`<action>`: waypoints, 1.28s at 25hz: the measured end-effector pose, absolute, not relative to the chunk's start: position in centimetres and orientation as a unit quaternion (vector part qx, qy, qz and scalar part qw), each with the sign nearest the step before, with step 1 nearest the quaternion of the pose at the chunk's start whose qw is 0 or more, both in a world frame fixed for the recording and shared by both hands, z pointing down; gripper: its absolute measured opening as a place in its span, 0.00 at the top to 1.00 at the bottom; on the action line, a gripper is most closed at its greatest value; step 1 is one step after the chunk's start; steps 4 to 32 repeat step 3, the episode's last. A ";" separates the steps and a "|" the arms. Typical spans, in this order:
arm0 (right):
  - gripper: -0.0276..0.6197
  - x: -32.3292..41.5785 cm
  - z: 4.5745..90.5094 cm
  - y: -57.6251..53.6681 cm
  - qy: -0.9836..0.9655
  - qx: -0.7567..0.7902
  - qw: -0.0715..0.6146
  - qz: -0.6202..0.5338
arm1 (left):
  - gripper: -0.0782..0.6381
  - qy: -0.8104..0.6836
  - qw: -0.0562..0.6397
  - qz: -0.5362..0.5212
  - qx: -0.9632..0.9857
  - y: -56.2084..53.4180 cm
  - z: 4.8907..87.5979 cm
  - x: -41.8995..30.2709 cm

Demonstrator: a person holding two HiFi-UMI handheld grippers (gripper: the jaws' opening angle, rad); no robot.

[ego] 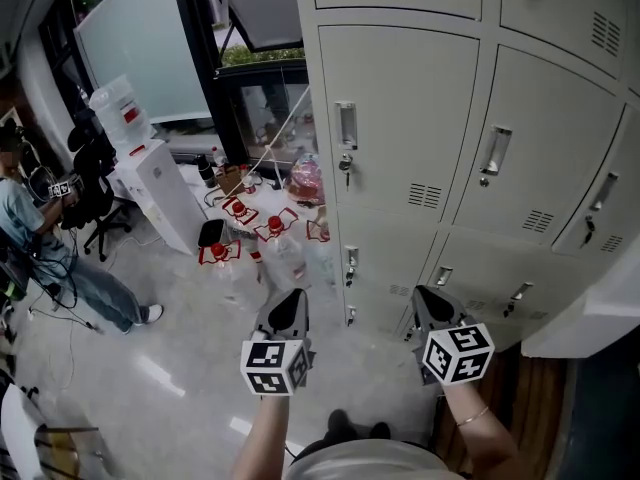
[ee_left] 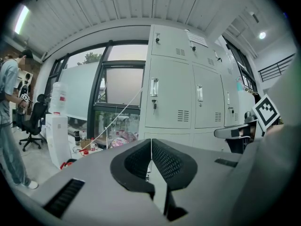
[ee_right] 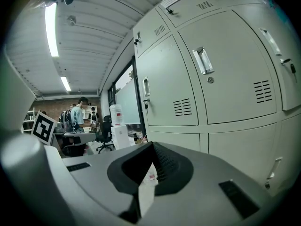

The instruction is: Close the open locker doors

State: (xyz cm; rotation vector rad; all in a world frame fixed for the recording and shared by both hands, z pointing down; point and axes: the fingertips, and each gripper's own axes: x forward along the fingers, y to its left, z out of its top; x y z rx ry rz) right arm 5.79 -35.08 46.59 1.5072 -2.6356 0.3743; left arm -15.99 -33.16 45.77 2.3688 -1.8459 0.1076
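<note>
1. Head view: pale grey sheet-metal lockers [ego: 420,138] fill the right side. The tall rectangular doors stand upright, with louvre slots and recessed handles. The left gripper [ego: 290,303] and right gripper [ego: 432,303] point at the bottom row. A water dispenser [ego: 150,183] sits off left.
2. Left gripper view: ribbed black jaws pressed together, lockers straight ahead.
3. Right gripper view: jaws pressed together too, smooth doors close on the right.

Soft daylight from the window [ego: 140,48] at ten o'clock leaves pale glare streaks on the floor [ego: 160,373]; the lockers [ego: 410,118] are evenly lit. Both gripper views bow outward with black corners, and a strip light [ee_right: 51,29] glows at ten o'clock.
</note>
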 end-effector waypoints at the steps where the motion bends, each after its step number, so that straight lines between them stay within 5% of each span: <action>1: 0.95 5.8 46.6 -35.0 -0.861 0.492 0.041 0.123 | 0.86 -0.613 0.069 0.036 0.786 -33.1 45.8 -16.0; 32: 0.95 5.8 46.7 -34.8 -0.860 0.492 0.041 0.125 | 0.86 -0.612 0.072 0.036 0.786 -32.9 45.8 -16.0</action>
